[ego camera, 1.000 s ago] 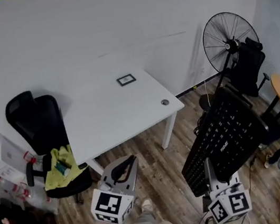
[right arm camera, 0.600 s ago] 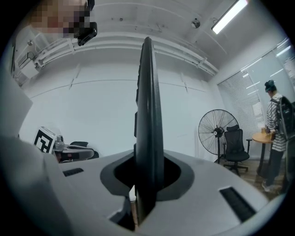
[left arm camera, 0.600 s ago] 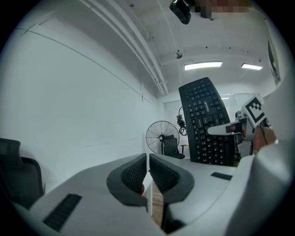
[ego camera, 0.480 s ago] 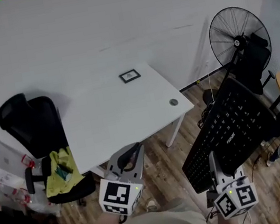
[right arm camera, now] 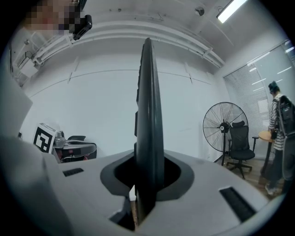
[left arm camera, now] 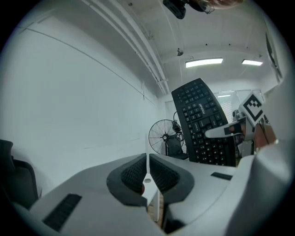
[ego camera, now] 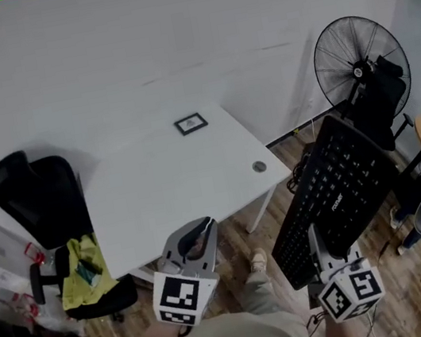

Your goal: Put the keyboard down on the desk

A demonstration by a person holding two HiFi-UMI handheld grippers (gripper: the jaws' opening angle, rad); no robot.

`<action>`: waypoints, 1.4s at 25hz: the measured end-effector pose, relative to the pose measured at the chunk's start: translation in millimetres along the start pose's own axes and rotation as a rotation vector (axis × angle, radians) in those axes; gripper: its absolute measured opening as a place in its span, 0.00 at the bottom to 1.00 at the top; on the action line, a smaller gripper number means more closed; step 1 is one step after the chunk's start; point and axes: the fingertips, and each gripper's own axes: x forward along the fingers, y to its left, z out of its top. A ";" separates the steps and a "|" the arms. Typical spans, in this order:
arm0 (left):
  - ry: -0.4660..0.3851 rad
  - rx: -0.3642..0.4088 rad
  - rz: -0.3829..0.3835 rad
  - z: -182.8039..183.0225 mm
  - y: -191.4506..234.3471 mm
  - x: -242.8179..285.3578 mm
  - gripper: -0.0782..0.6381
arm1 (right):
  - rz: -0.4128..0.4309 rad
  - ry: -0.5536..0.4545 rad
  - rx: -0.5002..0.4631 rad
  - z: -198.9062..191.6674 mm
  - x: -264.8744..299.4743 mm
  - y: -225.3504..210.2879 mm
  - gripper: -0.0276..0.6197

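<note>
Right tool clamps the keyboard edge-on, carried beside the tabletop; left tool closed, empty. Next: swing it over, level it, lower flat.

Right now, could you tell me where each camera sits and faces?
Head view: on the person's head, steeply down at the white desk; left gripper, right gripper and legs show.
Left gripper view: rides that gripper, along its shut jaws toward the fan.
Right gripper view: along jaws clamped on the keyboard.
Shared: the fan.
</note>
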 end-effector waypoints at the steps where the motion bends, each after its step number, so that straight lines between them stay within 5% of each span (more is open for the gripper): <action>1: 0.002 0.002 0.002 -2.0 1.7 6.9 0.16 | 0.001 -0.004 0.001 -0.5 7.7 -4.9 0.18; 17: 0.085 0.043 0.004 -4.6 23.0 186.7 0.16 | 0.132 0.052 0.102 0.5 157.7 -105.4 0.18; 35: 0.159 -0.006 0.199 9.0 82.7 361.1 0.16 | 0.401 0.143 0.093 23.2 364.2 -209.8 0.18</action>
